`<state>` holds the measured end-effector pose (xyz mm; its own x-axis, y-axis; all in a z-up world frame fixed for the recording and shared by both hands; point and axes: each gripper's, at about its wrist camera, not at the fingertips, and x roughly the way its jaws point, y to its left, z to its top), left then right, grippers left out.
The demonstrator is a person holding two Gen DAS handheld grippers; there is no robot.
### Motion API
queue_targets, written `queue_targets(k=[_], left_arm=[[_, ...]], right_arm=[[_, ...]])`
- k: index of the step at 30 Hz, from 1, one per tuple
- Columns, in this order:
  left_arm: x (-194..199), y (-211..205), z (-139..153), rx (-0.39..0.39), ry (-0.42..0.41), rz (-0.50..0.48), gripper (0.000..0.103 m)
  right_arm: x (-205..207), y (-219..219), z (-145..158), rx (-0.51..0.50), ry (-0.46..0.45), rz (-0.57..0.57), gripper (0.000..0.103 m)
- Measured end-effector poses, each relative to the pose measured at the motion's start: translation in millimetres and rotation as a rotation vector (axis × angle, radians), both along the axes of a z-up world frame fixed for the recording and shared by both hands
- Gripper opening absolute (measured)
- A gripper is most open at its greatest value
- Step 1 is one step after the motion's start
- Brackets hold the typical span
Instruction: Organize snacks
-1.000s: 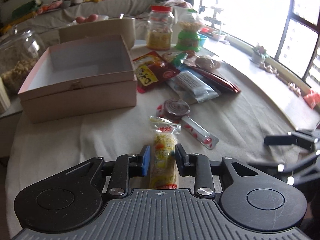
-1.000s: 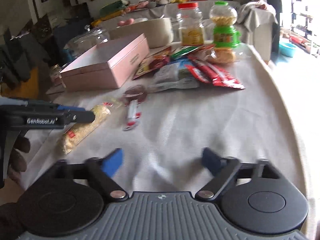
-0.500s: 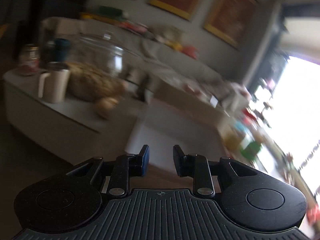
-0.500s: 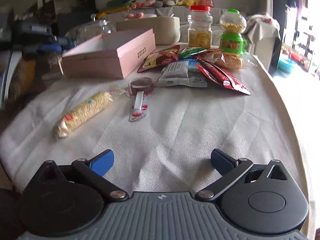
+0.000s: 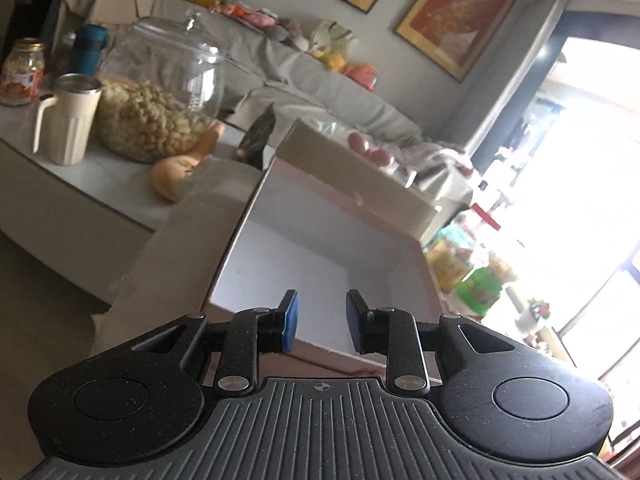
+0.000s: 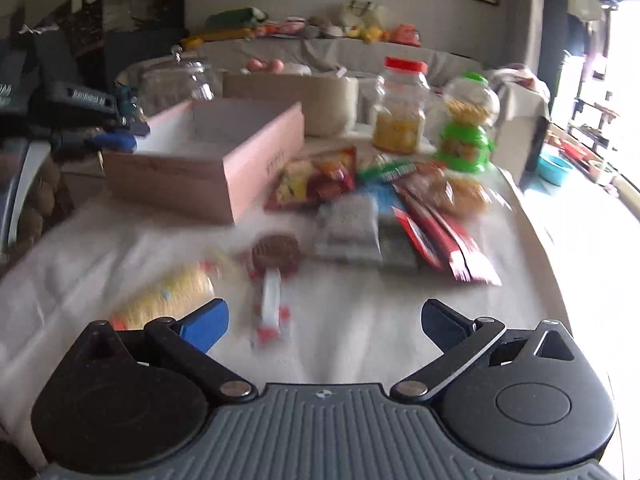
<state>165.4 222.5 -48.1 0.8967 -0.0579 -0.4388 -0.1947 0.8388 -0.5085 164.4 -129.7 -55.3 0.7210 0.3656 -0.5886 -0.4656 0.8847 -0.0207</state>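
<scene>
Snack packs [image 6: 348,220] lie loose on white tablecloth [image 6: 360,320], beside empty pink box [image 6: 208,168]. Left gripper [image 5: 318,316] at box's near rim, jaws narrowly parted, nothing between them. Right gripper [image 6: 325,322] over cloth, jaws spread wide — empty. Step: likely choosing snack. Next: descend on yellow noodle pack [image 6: 172,296] or lollipop [image 6: 274,268], pinch, carry to box.

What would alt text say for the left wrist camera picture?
Two black fingers with blue pads, a narrow empty gap between them, point into an open, empty pink box. A glass jar of snacks and a cream mug stand on a counter beyond.
</scene>
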Motion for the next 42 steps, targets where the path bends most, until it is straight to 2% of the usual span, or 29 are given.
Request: queue_targets(k=[3, 5, 6, 8, 9, 12, 13, 14, 15, 16, 21, 23, 27, 30, 32, 36, 38, 39, 40, 42], left_arm=[[-10.8, 0.1, 6.8, 0.043, -0.030, 0.023, 0.030], [-20.4, 0.4, 11.4, 0.048, -0.034, 0.021, 0.030], [-24.0, 0.4, 13.3, 0.048, -0.031, 0.002, 0.030], [-31.3, -3.1, 16.5, 0.040, -0.015, -0.063, 0.030], [-35.9, -8.0, 15.6, 0.035, -0.001, -0.113, 0.030], [-46.0, -36.0, 6.9, 0.062, 0.063, -0.270, 0.030], [-48.3, -47.6, 2.9, 0.080, 0.086, -0.311, 0.030], [-49.9, -59.3, -1.3, 0.096, 0.106, -0.354, 0.030], [-51.8, -70.7, -5.6, 0.106, 0.124, -0.395, 0.030], [-51.6, -81.9, -9.9, 0.121, 0.141, -0.437, 0.030], [-49.0, -126.2, -20.6, 0.258, 0.200, -0.542, 0.030], [-49.7, -134.4, -20.0, 0.275, 0.196, -0.564, 0.030], [-49.6, -149.1, -23.6, 0.309, 0.211, -0.569, 0.031], [-48.2, -154.8, -22.7, 0.319, 0.209, -0.564, 0.032], [-48.3, -161.4, -25.5, 0.346, 0.215, -0.550, 0.037], [-47.0, -148.8, -27.1, 0.294, 0.222, -0.518, 0.036], [-50.2, -136.5, -25.1, 0.275, 0.216, -0.481, 0.035], [-51.2, -130.1, -24.5, 0.266, 0.213, -0.461, 0.034], [-51.8, -123.3, -24.3, 0.256, 0.211, -0.440, 0.034], [-51.7, -109.8, -24.9, 0.218, 0.200, -0.415, 0.035]], right_arm=[[46.3, 14.6, 14.1, 0.018, -0.015, -0.003, 0.092], [91.3, 22.0, 15.8, 0.071, 0.064, -0.018, 0.082], [115.0, 25.2, 13.8, 0.100, 0.120, -0.029, 0.070], [153.9, 30.7, 4.0, 0.148, 0.215, -0.062, 0.055], [166.7, 33.9, -2.5, 0.158, 0.241, -0.075, 0.053], [180.9, 45.4, -15.1, 0.124, 0.255, -0.057, 0.040], [177.4, 48.6, -13.6, 0.126, 0.264, -0.035, 0.022], [171.6, 48.9, -10.3, 0.123, 0.267, -0.019, 0.019], [163.5, 48.0, -6.7, 0.117, 0.263, -0.003, 0.007], [153.1, 45.2, -3.8, 0.099, 0.253, 0.005, 0.001], [105.5, 3.6, 3.8, 0.108, 0.287, 0.013, 0.001], [85.5, -16.9, 4.7, 0.112, 0.287, -0.009, 0.001], [64.7, -34.4, 8.7, 0.064, 0.210, -0.033, 0.002], [81.3, -26.8, 15.0, 0.137, 0.224, -0.009, 0.006], [101.6, -14.7, 13.1, 0.187, 0.251, 0.000, 0.012], [150.6, 18.4, 0.2, 0.221, 0.314, -0.051, 0.017], [172.0, 30.6, -7.3, 0.207, 0.313, -0.106, 0.034], [179.7, 35.4, -11.3, 0.201, 0.305, -0.134, 0.046], [186.5, 39.2, -15.2, 0.204, 0.303, -0.151, 0.051], [192.0, 45.0, -19.1, 0.218, 0.296, -0.144, 0.052]])
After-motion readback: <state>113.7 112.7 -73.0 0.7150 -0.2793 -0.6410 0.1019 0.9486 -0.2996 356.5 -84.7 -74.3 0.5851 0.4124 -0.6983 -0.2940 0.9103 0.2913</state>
